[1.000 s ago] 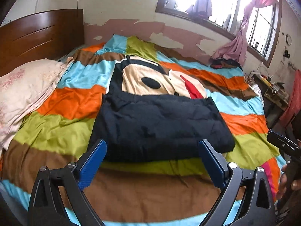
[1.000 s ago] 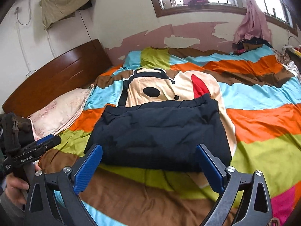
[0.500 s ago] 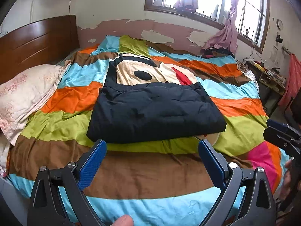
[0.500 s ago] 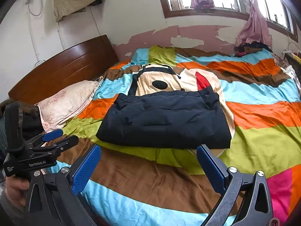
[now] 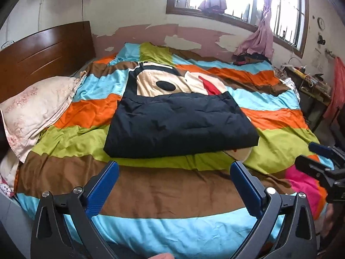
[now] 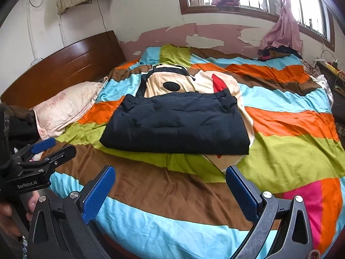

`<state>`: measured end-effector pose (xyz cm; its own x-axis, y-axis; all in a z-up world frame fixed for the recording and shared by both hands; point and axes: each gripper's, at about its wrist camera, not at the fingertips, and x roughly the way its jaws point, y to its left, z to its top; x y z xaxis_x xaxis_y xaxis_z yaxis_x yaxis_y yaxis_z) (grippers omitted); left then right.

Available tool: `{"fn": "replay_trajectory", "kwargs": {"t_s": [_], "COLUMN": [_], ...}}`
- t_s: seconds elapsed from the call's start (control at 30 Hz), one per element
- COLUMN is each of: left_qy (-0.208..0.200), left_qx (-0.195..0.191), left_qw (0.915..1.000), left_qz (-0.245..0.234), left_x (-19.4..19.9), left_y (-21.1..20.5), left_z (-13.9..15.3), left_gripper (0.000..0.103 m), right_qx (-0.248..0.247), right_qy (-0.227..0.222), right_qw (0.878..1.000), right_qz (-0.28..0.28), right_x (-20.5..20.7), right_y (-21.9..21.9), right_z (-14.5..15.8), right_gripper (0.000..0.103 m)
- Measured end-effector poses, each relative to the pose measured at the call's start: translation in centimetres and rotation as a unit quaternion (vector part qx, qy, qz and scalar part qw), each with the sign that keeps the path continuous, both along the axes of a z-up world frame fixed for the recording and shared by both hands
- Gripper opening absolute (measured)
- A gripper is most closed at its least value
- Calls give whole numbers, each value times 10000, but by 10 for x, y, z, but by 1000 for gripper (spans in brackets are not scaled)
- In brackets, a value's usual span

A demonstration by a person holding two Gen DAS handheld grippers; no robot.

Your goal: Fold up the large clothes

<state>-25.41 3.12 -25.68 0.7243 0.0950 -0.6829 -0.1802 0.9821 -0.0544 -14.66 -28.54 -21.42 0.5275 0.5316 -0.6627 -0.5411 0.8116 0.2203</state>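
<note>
Folded dark garment (image 5: 179, 125) on striped quilt (image 5: 151, 185), pillow (image 5: 34, 110) beside headboard (image 5: 43, 51)

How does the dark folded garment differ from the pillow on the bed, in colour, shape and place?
The dark garment is navy, plain and folded into a flat rectangle; the pillow is pale pink, flowered and puffy. The garment lies mid-bed over the cartoon print; the pillow sits at the left edge by the wooden headboard. Both rest on the striped cover, untouched by either gripper.

— What's your rig look like?
— Your left gripper (image 5: 174, 184) and right gripper (image 6: 170, 190): black frames, blue ribbed pads (image 6: 98, 196), silver screws (image 6: 74, 194), white "GenRobot.AI" lettering (image 6: 27, 185).
</note>
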Motion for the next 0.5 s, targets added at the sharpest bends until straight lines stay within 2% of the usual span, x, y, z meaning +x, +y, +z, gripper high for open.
{"fn": "replay_trajectory", "kwargs": {"t_s": [0.5], "left_qy": [43], "left_qx": [-41], "left_qw": [10000], "left_qz": [22], "left_x": [-4], "left_y": [7], "left_z": [-1], "left_gripper": [101], "right_qx": [-4], "right_qy": [-94], "right_qw": [10000], "right_qz": [10], "right_x": [-2], "right_y": [12], "right_z": [6], "right_gripper": [103]}}
